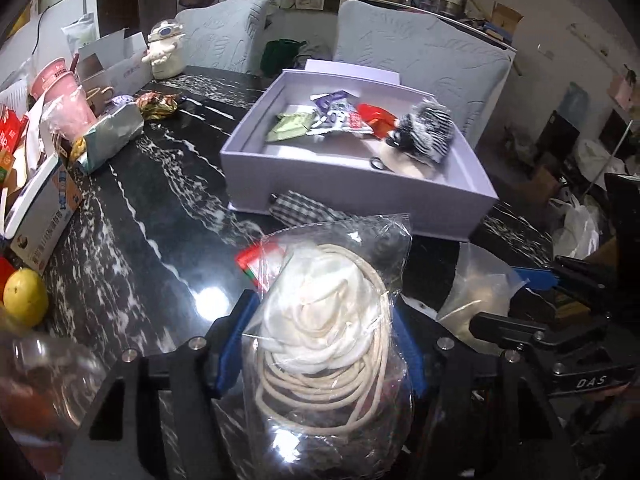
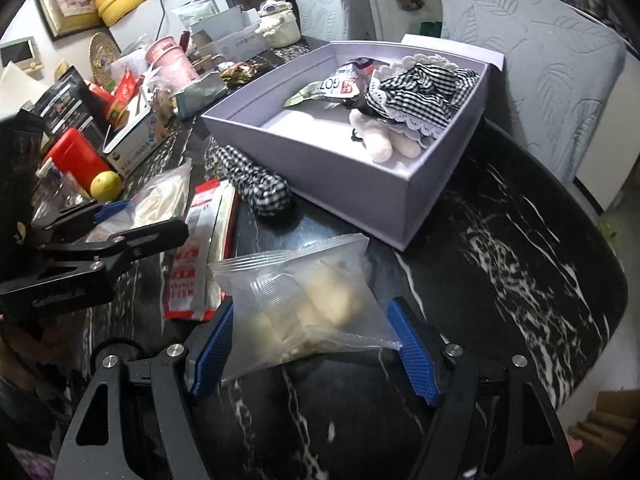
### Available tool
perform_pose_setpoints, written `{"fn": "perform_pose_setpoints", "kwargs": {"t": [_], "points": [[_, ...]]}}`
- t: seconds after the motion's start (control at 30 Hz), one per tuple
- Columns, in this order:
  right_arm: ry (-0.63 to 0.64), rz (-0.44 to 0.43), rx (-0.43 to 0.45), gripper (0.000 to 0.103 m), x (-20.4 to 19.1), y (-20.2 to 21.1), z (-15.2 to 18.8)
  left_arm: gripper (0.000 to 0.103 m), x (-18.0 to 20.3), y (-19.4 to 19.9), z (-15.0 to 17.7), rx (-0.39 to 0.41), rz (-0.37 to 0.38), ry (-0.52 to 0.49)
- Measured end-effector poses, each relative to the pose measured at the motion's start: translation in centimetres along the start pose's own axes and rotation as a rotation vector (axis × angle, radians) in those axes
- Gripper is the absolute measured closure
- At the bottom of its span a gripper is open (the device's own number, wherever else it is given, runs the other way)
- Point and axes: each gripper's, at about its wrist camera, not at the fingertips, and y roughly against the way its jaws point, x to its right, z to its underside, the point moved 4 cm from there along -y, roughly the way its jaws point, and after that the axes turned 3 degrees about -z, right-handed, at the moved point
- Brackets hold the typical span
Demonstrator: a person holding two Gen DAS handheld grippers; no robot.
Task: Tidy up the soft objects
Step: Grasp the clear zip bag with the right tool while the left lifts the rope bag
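A lilac box (image 1: 320,168) (image 2: 280,136) stands on the black marble table and holds snack packets, a checked frilly cloth (image 2: 424,88) and a plush toy (image 2: 380,140). My left gripper (image 1: 316,344) is shut on a clear bag of white cloth and cream cord (image 1: 328,320), held above the table before the box. My right gripper (image 2: 312,344) is open around a clear bag of pale soft pieces (image 2: 304,304) lying on the table. A checked fabric roll (image 2: 256,184) (image 1: 304,206) and a red-and-white packet (image 2: 200,248) lie by the box's near wall.
Clutter lines the table's left side: pink cups (image 1: 60,92), a tissue box (image 1: 44,216), a lemon (image 1: 24,296) (image 2: 106,184), a red container (image 2: 76,160), a white figurine jar (image 1: 164,52). Two pale upholstered chairs (image 1: 424,48) stand behind the table.
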Motion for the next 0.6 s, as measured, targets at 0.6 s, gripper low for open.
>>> {"fn": "perform_pose_setpoints", "kwargs": {"t": [0.6], "points": [[0.089, 0.105, -0.038, 0.015, -1.8, -0.5, 2.6, 0.040, 1.0, 1.6, 2.3, -0.004, 0.034, 0.026]]}}
